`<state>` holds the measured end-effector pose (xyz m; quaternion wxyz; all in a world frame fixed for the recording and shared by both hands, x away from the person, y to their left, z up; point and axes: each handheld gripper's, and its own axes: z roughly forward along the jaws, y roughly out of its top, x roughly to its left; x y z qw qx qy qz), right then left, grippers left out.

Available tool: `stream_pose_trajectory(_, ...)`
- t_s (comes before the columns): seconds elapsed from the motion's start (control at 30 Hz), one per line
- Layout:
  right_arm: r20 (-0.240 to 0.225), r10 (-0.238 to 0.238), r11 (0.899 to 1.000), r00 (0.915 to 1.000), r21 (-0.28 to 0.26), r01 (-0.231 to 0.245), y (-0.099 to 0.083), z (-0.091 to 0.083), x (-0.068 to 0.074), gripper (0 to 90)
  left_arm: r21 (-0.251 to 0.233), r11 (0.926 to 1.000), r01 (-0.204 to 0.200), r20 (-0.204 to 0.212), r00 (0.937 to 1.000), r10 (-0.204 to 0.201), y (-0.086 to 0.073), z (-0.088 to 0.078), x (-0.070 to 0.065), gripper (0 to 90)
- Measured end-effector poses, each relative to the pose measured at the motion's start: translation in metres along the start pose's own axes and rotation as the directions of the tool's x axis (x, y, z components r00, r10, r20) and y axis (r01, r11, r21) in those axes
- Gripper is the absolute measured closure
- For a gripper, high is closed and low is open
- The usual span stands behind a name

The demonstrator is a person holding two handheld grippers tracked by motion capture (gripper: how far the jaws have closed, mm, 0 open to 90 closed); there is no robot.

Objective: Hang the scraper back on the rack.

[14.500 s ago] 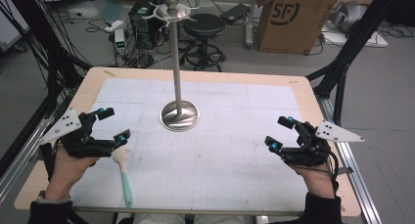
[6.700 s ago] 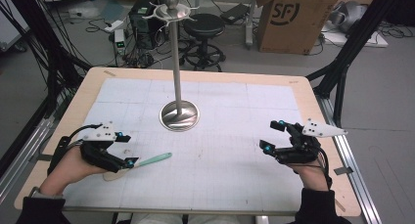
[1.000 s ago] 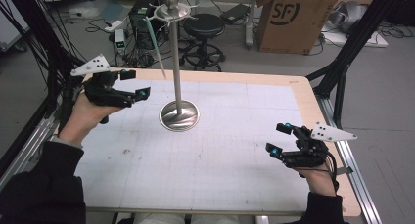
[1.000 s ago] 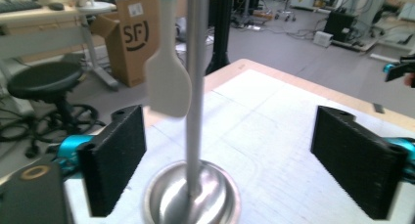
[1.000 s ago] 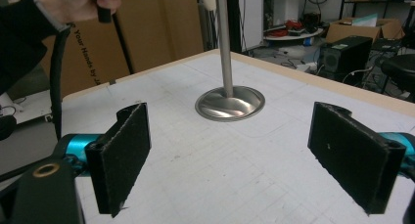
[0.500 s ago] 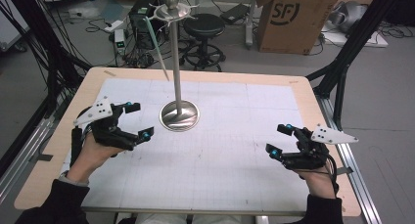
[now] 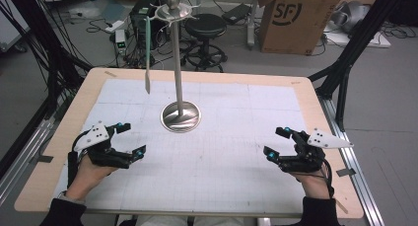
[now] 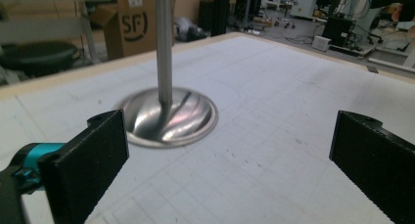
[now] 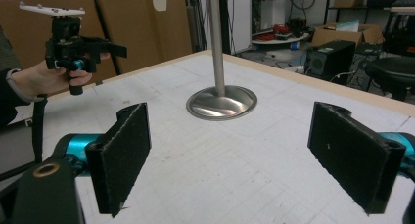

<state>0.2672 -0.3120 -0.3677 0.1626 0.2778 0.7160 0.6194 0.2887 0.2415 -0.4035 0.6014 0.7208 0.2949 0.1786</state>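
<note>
A steel stand rises from a round base (image 7: 181,116) at the table's middle, its pole ending in a hook ring (image 7: 172,10). A spatula (image 7: 147,48) with a green handle and a white blade hangs from a hook on the left, clear of the table. My left gripper (image 7: 132,138) hovers low at the front left. It is open with nothing between the jaws, which have just widened. In the left gripper view the stand base (image 8: 169,116) lies ahead of the left gripper (image 8: 230,155). My right gripper (image 7: 273,142) is open and empty at the front right. In the right gripper view the base (image 9: 221,102) is ahead of the right gripper (image 9: 230,155), with the left gripper (image 9: 80,50) farther off.
A white gridded mat (image 7: 222,152) covers the wooden table (image 7: 315,107). Beyond the far edge stand a black stool (image 7: 204,26), a cardboard box (image 7: 291,18) and cables on the floor. Black frame legs (image 7: 345,73) flank the table.
My left hand has come down from high beside the hanging spatula to low over the table's front left. The spatula stays on its hook. The right hand has kept still.
</note>
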Motion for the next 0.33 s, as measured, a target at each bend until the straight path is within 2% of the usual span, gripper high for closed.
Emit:
stream_pose_trajectory(0.03,-0.001,0.006,1.0,1.0,0.002,-0.006,-0.0015,-0.0006,-0.0002,14.9,-0.002,0.9999,0.011,0.005,0.9999,-0.011,0.0001,-0.0007,0.0015,1.6)
stream_pose_trajectory(0.1,0.002,0.011,1.0,0.9999,0.001,-0.011,-0.0036,-0.0011,-0.0007,14.9,-0.027,0.9996,0.01,-0.016,0.9998,-0.01,0.0013,-0.0029,0.0028,1.7)
stream_pose_trajectory(0.17,0.005,0.013,1.0,0.9999,0.001,-0.013,-0.0053,-0.0005,-0.0011,14.9,-0.047,0.9986,0.024,-0.02,0.9995,-0.025,0.0024,-0.0045,0.0044,1.7)
stream_pose_trajectory(0.33,0.006,0.008,1.0,0.9999,0.006,-0.008,-0.0083,0.0017,-0.0017,14.9,-0.056,0.9982,0.022,-0.041,0.9989,-0.024,0.0028,-0.0058,0.007,1.7)
